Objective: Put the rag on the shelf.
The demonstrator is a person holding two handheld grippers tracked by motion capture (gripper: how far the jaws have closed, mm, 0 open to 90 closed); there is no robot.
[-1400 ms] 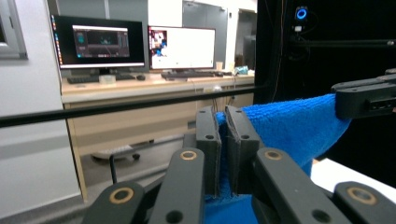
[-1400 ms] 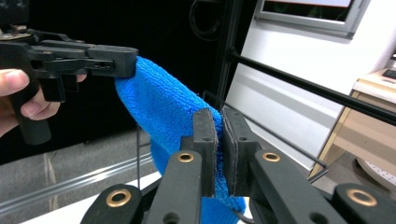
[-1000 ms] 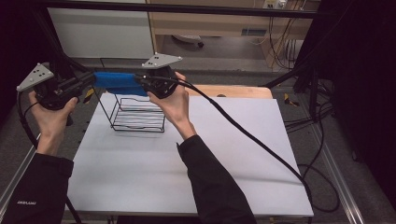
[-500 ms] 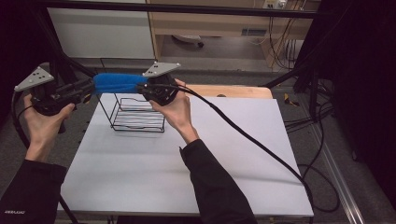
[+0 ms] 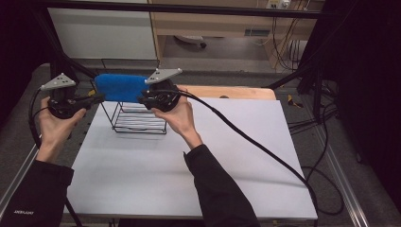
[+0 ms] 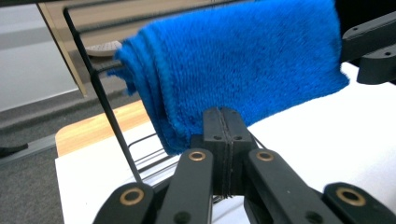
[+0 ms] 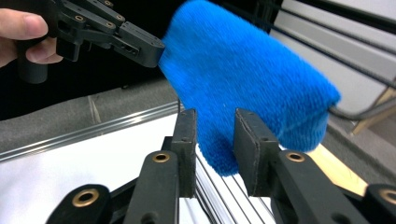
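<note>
A white rectangular table top carries a black wire rack near its far left corner, with a strip of pale wooden board along the far edge behind it. A folded blue fluffy cloth hangs over the top of the rack, stretched between the two tools; in the left gripper view the cloth drapes beside the rack's upright black wire.

The left gripper, held in the person's left hand, meets the cloth's left end. Its jaws have just been closing and now press flat together in its own view, with no cloth visibly between the pads; the cloth's lower edge lies just behind the tips.

The right gripper, in the right hand, is at the cloth's right end. Its jaws have just been opening and stand apart, the cloth's corner hanging loose between them, released rather than pinched.
</note>
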